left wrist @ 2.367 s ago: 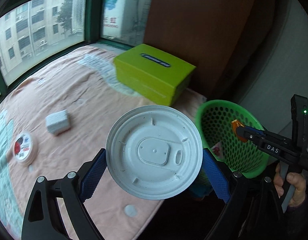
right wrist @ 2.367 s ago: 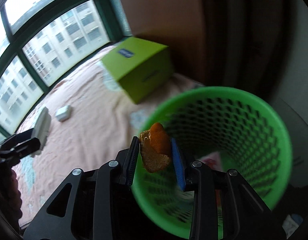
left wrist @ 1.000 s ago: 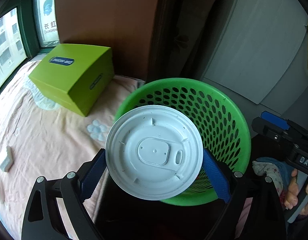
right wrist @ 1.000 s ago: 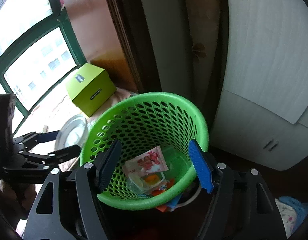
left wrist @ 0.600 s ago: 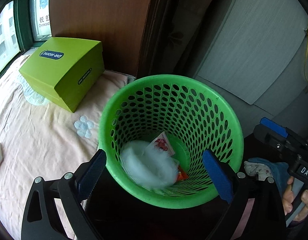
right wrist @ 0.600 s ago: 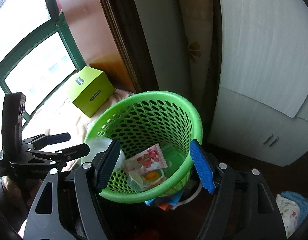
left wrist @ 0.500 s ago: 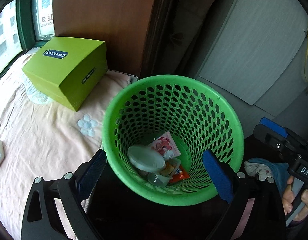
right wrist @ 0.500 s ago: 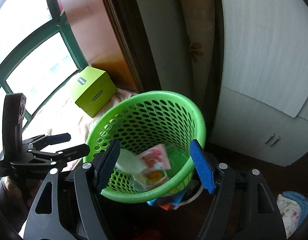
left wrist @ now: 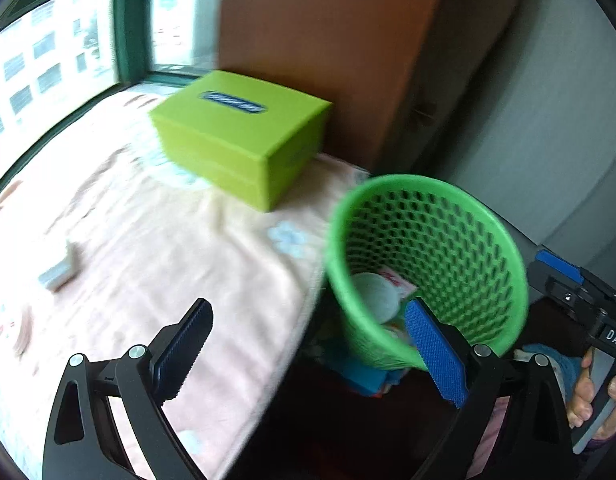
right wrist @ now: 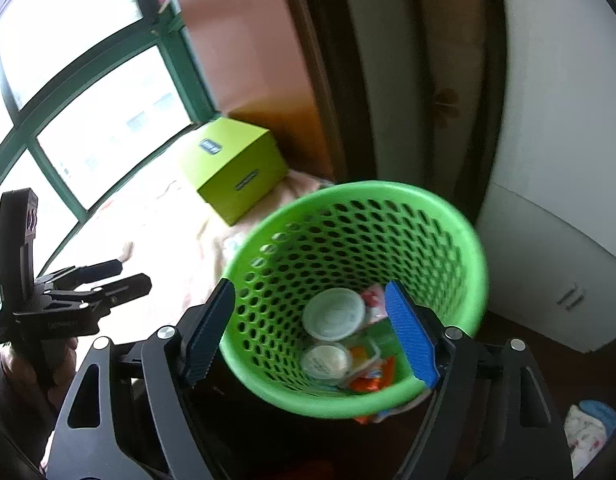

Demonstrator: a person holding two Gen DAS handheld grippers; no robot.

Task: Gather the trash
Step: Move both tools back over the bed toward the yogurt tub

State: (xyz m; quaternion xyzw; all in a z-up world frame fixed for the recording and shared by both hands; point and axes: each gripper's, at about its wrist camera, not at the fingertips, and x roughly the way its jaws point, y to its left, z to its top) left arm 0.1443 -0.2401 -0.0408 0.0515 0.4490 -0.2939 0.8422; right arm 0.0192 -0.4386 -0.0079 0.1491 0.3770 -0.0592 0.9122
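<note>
Green basket (right wrist: 463, 240) upright, mouth up; white lid (right wrist: 333, 314) flat inside; both grippers wide, empty.

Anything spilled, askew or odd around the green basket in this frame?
Mostly tidy: the white lid and wrappers lie inside the green basket. One oddity: orange and blue scraps show beneath the basket's near rim, apparently outside it, though blur hides detail.
</note>
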